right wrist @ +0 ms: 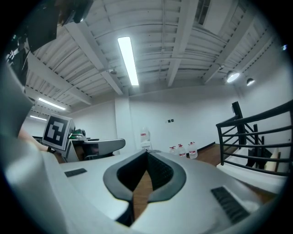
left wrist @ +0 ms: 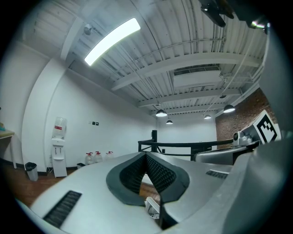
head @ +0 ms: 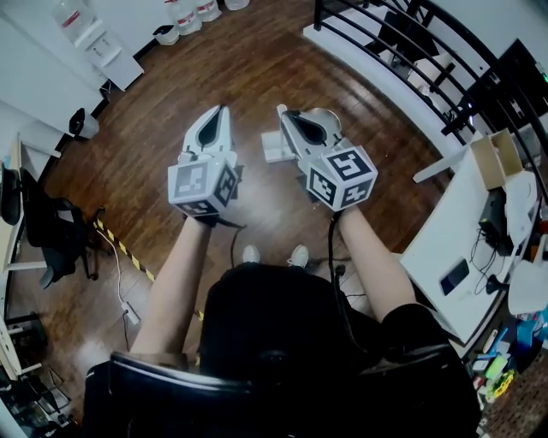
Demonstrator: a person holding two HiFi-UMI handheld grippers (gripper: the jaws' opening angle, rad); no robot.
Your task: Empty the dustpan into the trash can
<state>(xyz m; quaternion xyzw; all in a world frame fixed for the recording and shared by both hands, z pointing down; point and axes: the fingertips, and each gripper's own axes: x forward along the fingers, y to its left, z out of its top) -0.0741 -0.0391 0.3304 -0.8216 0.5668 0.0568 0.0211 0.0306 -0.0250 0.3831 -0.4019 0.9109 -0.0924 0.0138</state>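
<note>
In the head view both grippers are held level at chest height over the wooden floor. My left gripper [head: 224, 109] is shut with nothing in it, and so is my right gripper [head: 281, 109]. A white flat object [head: 272, 147], possibly the dustpan, lies on the floor between them. A round grey thing [head: 318, 121], perhaps the trash can, is partly hidden behind the right gripper. The left gripper view shows its closed jaws [left wrist: 146, 154] and a small white piece [left wrist: 153, 206] through the gap. The right gripper view shows its closed jaws [right wrist: 147, 152] with only floor behind.
A black railing [head: 402, 51] runs along the upper right. A white desk [head: 462, 222] with a cardboard box stands on the right. A black office chair [head: 51, 231] and a striped floor strip [head: 128, 252] are on the left. Water jugs [head: 193, 17] and a dispenser [head: 94, 38] line the far wall.
</note>
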